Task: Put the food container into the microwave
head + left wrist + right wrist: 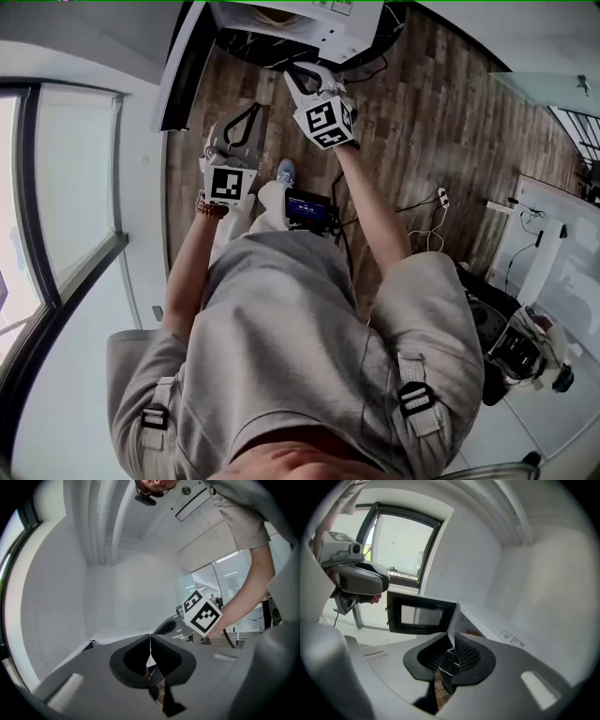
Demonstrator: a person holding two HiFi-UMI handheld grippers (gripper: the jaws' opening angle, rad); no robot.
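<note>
My left gripper point(150, 640) has its jaws pressed together with nothing in them. My right gripper point(451, 641) is shut and empty too. Just past the right one is the white microwave point(461, 619), with its dark door point(421, 616) swung wide open. A little orange bit shows inside, maybe the food container point(474, 633), but it is hard to see. Both grippers hang over a wood floor point(422, 112).

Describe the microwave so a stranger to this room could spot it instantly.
Find the large window. Just below and right of it, in the right gripper view, stands the white microwave. Only it has a dark-windowed door, swung open.
</note>
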